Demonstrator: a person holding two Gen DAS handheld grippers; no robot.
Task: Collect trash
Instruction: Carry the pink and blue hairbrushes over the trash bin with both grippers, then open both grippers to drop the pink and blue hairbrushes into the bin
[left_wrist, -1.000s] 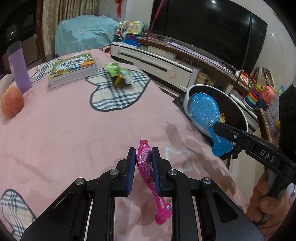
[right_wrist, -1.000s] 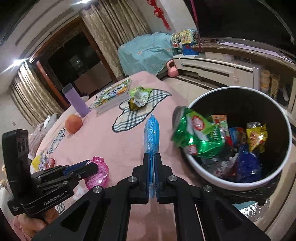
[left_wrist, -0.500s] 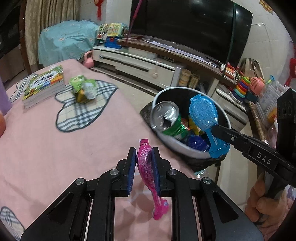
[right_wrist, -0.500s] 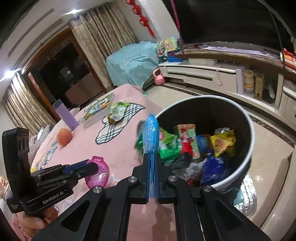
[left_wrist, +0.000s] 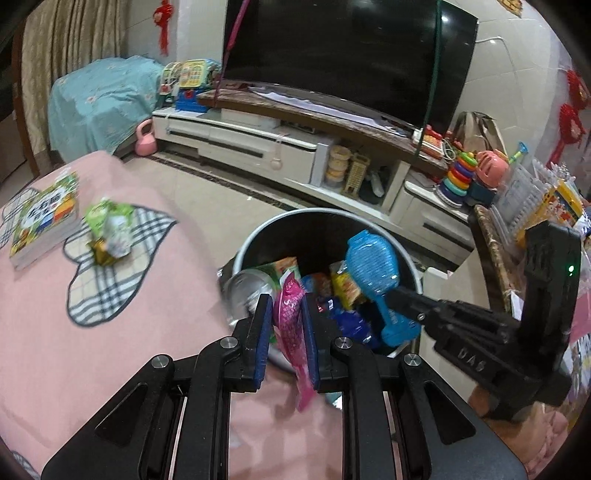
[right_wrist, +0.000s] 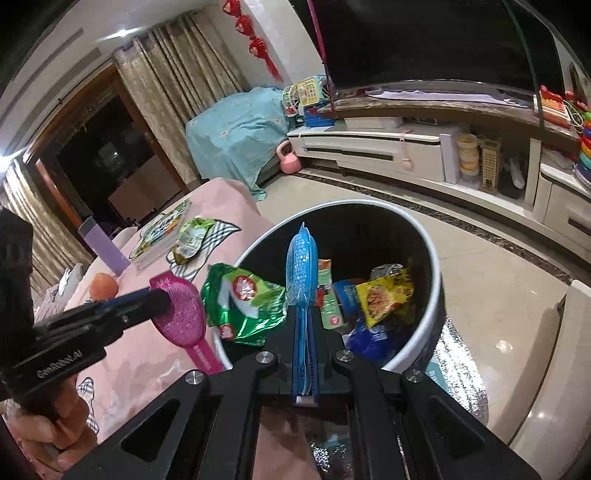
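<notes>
The left gripper (left_wrist: 286, 325) was clamped on a pink wrapper (left_wrist: 291, 325), held edge-on between its blue pads at the near rim of the trash bin (left_wrist: 317, 214), just past the pink table (left_wrist: 74, 332) edge. To its right, the right gripper (right_wrist: 303, 363) was clenched on a blue wrapper (right_wrist: 302, 273), held over the bin mouth. Ahead of both, inside the bin, lay a green packet (right_wrist: 243, 302), a yellow packet (right_wrist: 386, 295) and other litter. Far left of the left gripper, a green snack pack (left_wrist: 109, 230) lay on the table beside a book (left_wrist: 44, 218).

Two grippers (left_wrist: 286, 332) (right_wrist: 303, 354) — two wrappers (left_wrist: 290, 321) (right_wrist: 302, 258), one bin (right_wrist: 432, 258)
</notes>
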